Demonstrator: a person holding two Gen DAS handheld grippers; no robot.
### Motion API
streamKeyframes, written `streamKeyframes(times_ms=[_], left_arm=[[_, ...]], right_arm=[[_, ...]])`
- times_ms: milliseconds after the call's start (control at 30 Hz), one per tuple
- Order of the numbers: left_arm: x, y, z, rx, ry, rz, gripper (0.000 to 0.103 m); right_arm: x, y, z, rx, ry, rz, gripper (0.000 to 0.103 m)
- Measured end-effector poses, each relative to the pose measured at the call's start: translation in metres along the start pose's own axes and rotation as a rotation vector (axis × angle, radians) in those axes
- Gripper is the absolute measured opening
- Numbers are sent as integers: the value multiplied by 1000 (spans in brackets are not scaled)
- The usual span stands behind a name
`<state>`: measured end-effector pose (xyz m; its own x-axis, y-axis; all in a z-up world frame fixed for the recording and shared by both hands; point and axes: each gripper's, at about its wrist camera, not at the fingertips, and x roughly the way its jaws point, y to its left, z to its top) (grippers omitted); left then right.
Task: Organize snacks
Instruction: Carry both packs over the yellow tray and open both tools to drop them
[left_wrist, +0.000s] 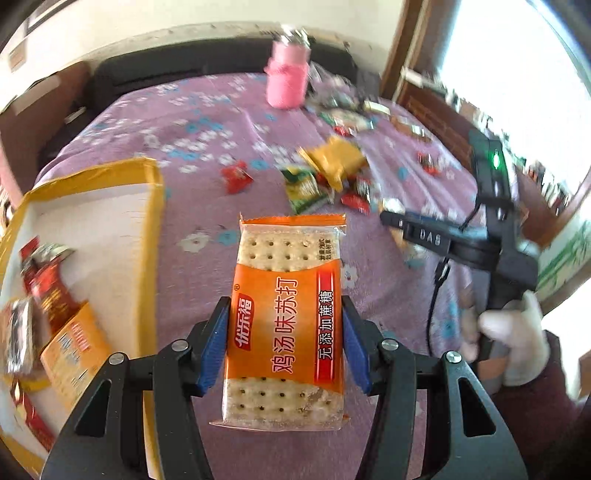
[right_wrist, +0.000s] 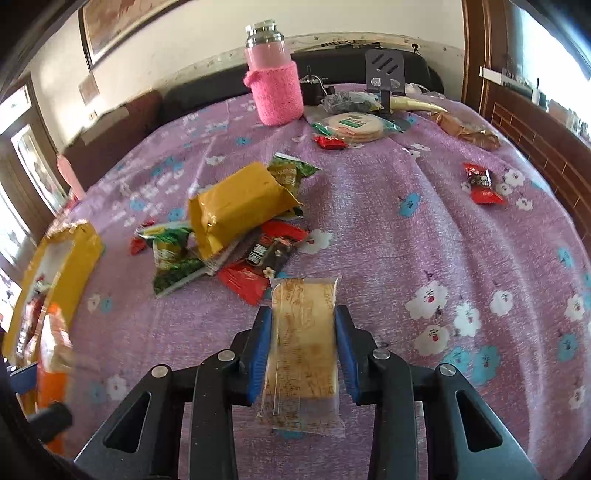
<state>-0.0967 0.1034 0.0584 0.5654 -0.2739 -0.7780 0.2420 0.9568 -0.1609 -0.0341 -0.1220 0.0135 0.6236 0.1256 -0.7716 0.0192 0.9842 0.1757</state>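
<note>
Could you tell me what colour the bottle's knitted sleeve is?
Pink, on the bottle's knitted sleeve, clearest in the right wrist view.

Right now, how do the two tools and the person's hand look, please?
Each tool, left and right, has black angular finger arms with silver screws and blue pads. In the left view, the right tool's black body shows a green light, a white "DAS" marking and a thin black cable. The hand wears a white glove and a dark maroon sleeve.
</note>
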Motion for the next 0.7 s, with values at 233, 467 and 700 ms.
streamKeyframes(times_ms=[233, 467, 700], left_arm=[[-56, 61, -13, -149, -105, 19, 55], [-99, 125, -11, -216, -181, 159, 55], [-125, 173, -2, -251, -221, 264, 55]], right_arm=[[-32, 16, -4, 2, -96, 109, 35], [-69, 69, 6, -49, -110, 246, 35], [-86, 153, 34, -143, -76, 398, 34]])
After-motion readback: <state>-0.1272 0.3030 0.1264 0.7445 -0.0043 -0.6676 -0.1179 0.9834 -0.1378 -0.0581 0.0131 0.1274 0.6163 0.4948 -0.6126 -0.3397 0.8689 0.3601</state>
